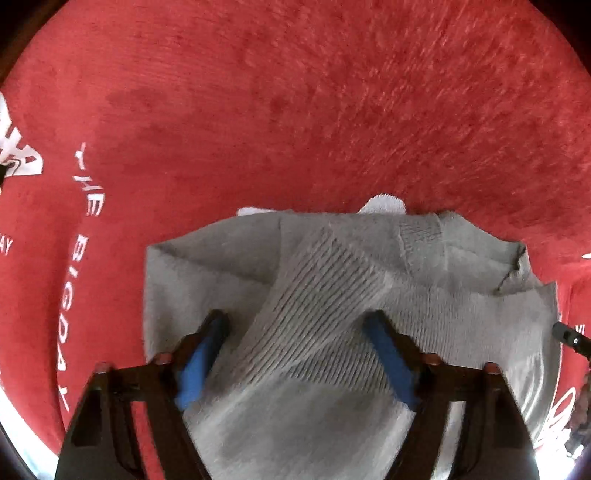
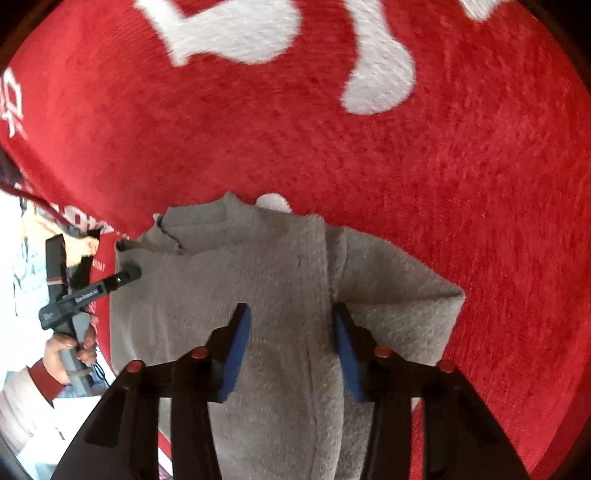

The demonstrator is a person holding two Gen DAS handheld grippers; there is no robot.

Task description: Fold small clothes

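A small grey fleecy garment (image 1: 461,314) lies crumpled on a red rug (image 1: 295,110). A ribbed panel (image 1: 325,295) runs across it, and a white scrap (image 1: 384,203) peeks out at its far edge. My left gripper (image 1: 295,319) points down over the ribbed panel. Its blue pads stand wide apart with their inner faces bare. In the right wrist view the grey garment (image 2: 207,288) rises in a thick fold between the pads of my right gripper (image 2: 291,310), which press on it from both sides.
The red rug (image 2: 480,184) carries large white letters (image 2: 236,33) and small white text (image 1: 79,258). At the left of the right wrist view a person's hand (image 2: 62,350) in a red-cuffed sleeve holds the other gripper's black handle (image 2: 74,299) at the garment's left edge.
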